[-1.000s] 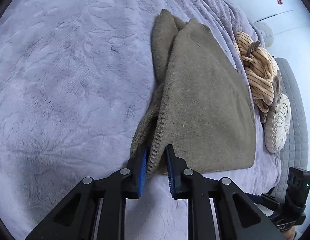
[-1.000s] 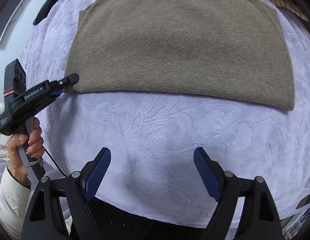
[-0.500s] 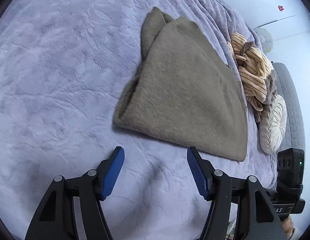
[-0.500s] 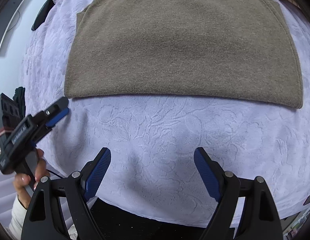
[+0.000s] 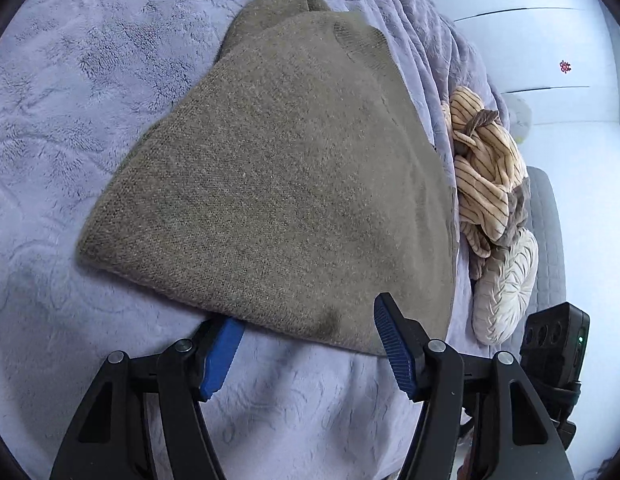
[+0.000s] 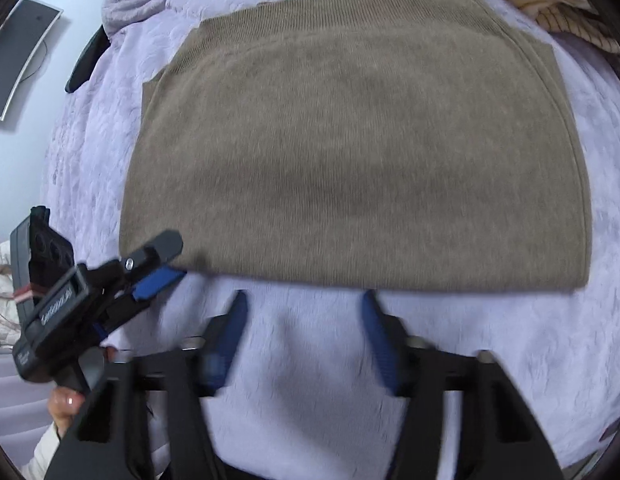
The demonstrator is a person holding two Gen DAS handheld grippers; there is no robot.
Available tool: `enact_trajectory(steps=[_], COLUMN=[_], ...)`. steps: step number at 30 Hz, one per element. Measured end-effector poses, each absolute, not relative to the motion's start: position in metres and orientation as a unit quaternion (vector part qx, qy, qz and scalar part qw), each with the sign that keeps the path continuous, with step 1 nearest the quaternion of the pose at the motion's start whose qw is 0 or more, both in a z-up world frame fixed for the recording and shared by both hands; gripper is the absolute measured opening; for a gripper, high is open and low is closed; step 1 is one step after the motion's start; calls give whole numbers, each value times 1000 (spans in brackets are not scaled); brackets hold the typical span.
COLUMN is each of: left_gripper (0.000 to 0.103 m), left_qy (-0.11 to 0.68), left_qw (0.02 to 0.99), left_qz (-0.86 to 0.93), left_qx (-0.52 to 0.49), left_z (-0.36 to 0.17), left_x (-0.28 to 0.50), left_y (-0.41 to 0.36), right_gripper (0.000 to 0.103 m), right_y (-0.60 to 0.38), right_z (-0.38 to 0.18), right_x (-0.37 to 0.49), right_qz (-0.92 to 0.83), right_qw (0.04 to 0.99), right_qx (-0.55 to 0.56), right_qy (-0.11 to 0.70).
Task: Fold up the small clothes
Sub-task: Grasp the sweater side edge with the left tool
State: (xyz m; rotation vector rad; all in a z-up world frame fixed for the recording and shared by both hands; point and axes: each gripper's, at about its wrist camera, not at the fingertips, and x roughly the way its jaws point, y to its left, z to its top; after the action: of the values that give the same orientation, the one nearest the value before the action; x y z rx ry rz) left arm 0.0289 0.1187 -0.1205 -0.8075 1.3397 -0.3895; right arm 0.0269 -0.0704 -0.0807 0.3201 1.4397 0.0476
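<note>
A folded olive-brown knit garment (image 5: 285,184) lies flat on the lilac plush blanket (image 5: 69,120). In the right wrist view it (image 6: 358,152) fills the middle. My left gripper (image 5: 310,344) is open at the garment's near edge, one blue pad partly under the hem, the other over it. It also shows in the right wrist view (image 6: 157,268) at the garment's near left corner. My right gripper (image 6: 301,332) is open and empty, just short of the near hem.
A striped tan garment (image 5: 482,172) and a pale ribbed cushion (image 5: 506,284) lie beyond the garment's right side. A grey quilted seat (image 5: 546,232) stands past them. A dark screen (image 6: 17,56) hangs on the wall at left.
My left gripper let go of the garment's corner, opened wide, pulled back, then moved in to the near hem again. My right gripper moved closer to the hem.
</note>
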Motion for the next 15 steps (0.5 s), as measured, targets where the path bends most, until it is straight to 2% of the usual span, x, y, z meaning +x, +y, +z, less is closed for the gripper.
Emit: enact_trajectory(steps=[6, 10, 13, 15], left_gripper=[65, 65, 65, 65], left_qy=[589, 567, 544, 556], left_qw=[688, 693, 722, 727], left_qz=[-145, -142, -164, -152], left_qx=[-397, -422, -395, -374], left_z=[-132, -118, -96, -103], left_x=[35, 42, 49, 55], left_y=[115, 112, 96, 90], right_gripper=[44, 44, 44, 44], right_y=[-73, -74, -74, -76], right_z=[-135, -137, -137, -138], right_x=[46, 45, 44, 45], right_qz=[23, 34, 43, 46], right_qw=[722, 723, 723, 722], right_qx=[159, 158, 156, 164], right_qy=[674, 672, 672, 670])
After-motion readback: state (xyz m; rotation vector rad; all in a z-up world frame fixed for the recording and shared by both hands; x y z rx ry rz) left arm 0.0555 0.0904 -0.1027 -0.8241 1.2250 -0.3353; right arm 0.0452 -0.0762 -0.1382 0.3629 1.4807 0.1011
